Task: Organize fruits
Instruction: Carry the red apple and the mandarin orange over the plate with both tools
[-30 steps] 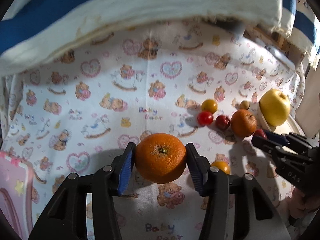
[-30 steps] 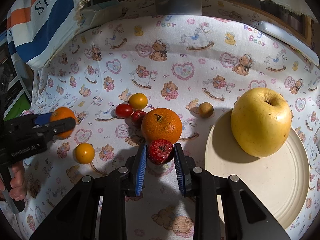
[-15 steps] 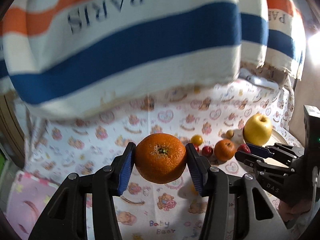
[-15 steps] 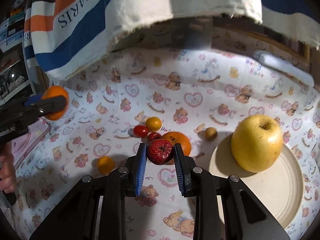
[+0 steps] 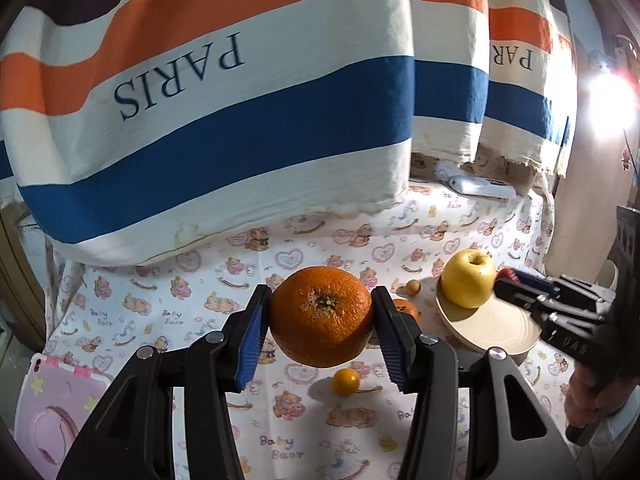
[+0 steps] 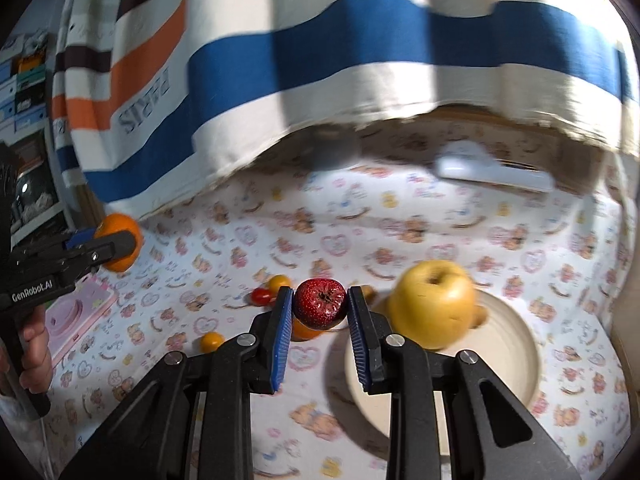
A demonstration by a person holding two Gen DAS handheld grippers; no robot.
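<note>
Jaws clamped on both sides: the left gripper (image 5: 321,322) squeezes a big orange (image 5: 321,316) between its blue pads, the right gripper (image 6: 320,312) pinches a red strawberry (image 6: 320,303). Just right of the right jaws, a yellow apple (image 6: 432,304) sits on the plate (image 6: 516,356).

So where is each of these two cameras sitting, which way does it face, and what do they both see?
Left wrist: on the left gripper, facing along its fingers at the held orange; a hand shows at right.
Right wrist: on the right gripper, facing along its fingers at the held strawberry; a hand shows at left.
Shared: the yellow apple on the plate, the striped cloth, each other's gripper.
</note>
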